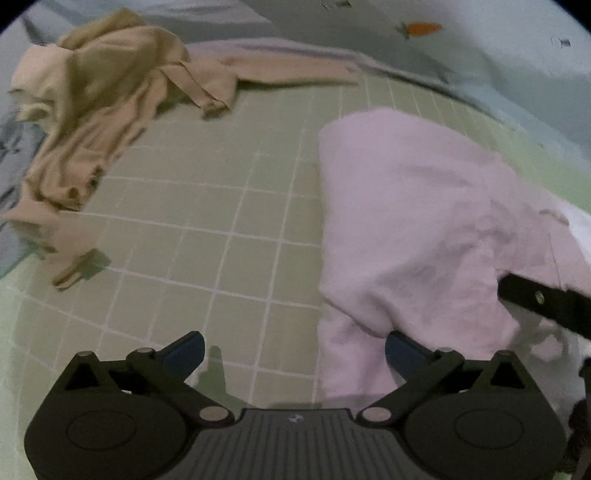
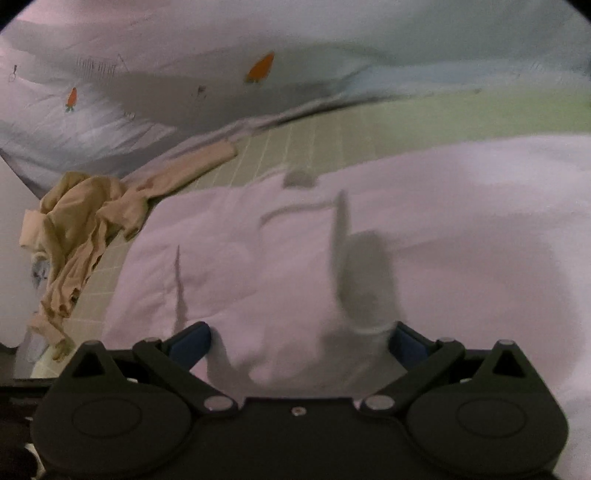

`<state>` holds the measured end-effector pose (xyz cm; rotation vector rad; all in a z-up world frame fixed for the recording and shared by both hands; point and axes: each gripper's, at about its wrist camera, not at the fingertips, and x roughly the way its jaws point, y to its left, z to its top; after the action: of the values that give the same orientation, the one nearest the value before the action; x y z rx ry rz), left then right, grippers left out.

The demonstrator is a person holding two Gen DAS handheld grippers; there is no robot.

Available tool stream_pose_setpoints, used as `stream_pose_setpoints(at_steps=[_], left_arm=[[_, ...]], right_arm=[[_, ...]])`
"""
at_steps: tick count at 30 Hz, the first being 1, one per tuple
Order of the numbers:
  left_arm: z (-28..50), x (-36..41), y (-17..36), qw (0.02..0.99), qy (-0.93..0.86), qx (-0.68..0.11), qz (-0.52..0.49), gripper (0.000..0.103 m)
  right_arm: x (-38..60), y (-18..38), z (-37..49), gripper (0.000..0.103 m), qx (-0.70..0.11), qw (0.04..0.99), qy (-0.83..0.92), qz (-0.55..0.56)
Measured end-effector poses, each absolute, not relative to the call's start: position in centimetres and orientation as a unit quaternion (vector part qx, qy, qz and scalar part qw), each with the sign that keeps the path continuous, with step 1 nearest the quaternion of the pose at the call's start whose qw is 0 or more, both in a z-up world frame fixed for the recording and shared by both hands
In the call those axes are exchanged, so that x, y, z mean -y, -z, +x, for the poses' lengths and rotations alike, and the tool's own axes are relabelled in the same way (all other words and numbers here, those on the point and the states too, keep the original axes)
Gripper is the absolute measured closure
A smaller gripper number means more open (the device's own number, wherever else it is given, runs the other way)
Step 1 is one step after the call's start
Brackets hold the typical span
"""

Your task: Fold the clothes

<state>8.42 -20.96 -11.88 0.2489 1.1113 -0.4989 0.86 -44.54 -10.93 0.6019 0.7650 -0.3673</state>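
A pale pink garment [image 1: 424,221] lies bunched on the right half of a green gridded mat [image 1: 221,229]. My left gripper [image 1: 294,349] stands wide open just above the mat at the garment's near left edge. Its right finger is tucked under a fold of pink cloth and its left finger is over bare mat. In the right wrist view the pink garment [image 2: 332,240] fills the foreground. My right gripper [image 2: 299,339] is also spread wide, with rumpled pink cloth lying between its fingers and no pad pressing on it.
A crumpled tan garment [image 1: 92,129] [image 2: 81,229] lies at the mat's far left, one sleeve stretched along the back edge. Light bedding printed with carrots [image 1: 421,28] [image 2: 260,68] borders the mat behind. A black bar [image 1: 543,299] crosses the pink cloth at the right edge.
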Motion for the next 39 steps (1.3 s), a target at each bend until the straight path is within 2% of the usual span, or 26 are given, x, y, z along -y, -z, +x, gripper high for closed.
stream_pose_setpoints(at_steps=[7,9,10,11,14,19,22,24,27,28,29,31,33,34,35,39], left_arm=[[9.4,20.9,13.4,0.797,0.252,-0.538,0.104,0.0],[9.4,21.0,13.4,0.798,0.254,-0.536,0.109,0.0],[9.4,21.0,13.4,0.799,0.253,-0.535,0.107,0.0],[9.3,21.2,13.2,0.801,0.252,-0.532,0.109,0.0],[8.6,21.9,12.4,0.811,0.252,-0.513,0.124,0.0],[6.6,23.7,9.3,0.832,0.29,-0.448,0.15,0.0],[5.3,25.3,8.5,0.824,0.322,-0.433,0.17,0.0],[4.7,26.6,9.4,0.807,0.329,-0.448,0.197,0.0],[3.4,28.0,11.5,0.776,0.331,-0.478,0.246,0.0],[3.0,28.1,12.0,0.771,0.33,-0.481,0.257,0.0],[2.7,27.9,12.0,0.775,0.328,-0.475,0.256,0.0],[2.7,27.7,11.8,0.775,0.326,-0.476,0.257,0.0],[2.8,27.8,11.5,0.774,0.322,-0.481,0.256,0.0],[2.8,27.9,11.3,0.774,0.319,-0.484,0.256,0.0],[2.6,28.0,10.9,0.775,0.315,-0.483,0.258,0.0],[1.4,27.8,9.0,0.788,0.316,-0.456,0.266,0.0]], right_arm=[[45.2,11.7,1.6,0.0,-0.34,0.843,0.206,0.364],[46.2,11.8,1.1,0.012,-0.317,0.826,0.194,0.423],[46.8,11.9,0.7,0.031,-0.305,0.816,0.186,0.455],[47.2,12.0,0.4,0.055,-0.295,0.809,0.171,0.478],[46.7,10.5,0.0,0.072,-0.287,0.833,0.153,0.448],[44.9,4.0,-2.2,0.081,-0.248,0.898,0.154,0.329],[45.2,1.2,-4.4,0.082,-0.225,0.919,0.174,0.273],[45.6,1.5,-5.2,0.082,-0.245,0.919,0.205,0.23],[47.0,6.4,-5.7,0.078,-0.339,0.878,0.258,0.22],[47.3,8.5,-5.7,0.071,-0.379,0.857,0.265,0.226],[47.1,9.5,-6.2,0.061,-0.381,0.854,0.275,0.224],[46.7,10.2,-6.8,0.056,-0.381,0.85,0.287,0.224],[46.6,9.8,-7.1,0.04,-0.382,0.846,0.301,0.219],[46.6,9.6,-7.1,0.023,-0.384,0.843,0.31,0.212],[46.7,9.5,-7.4,0.011,-0.387,0.842,0.317,0.198],[46.6,8.4,-10.9,0.0,-0.365,0.856,0.326,0.165]])
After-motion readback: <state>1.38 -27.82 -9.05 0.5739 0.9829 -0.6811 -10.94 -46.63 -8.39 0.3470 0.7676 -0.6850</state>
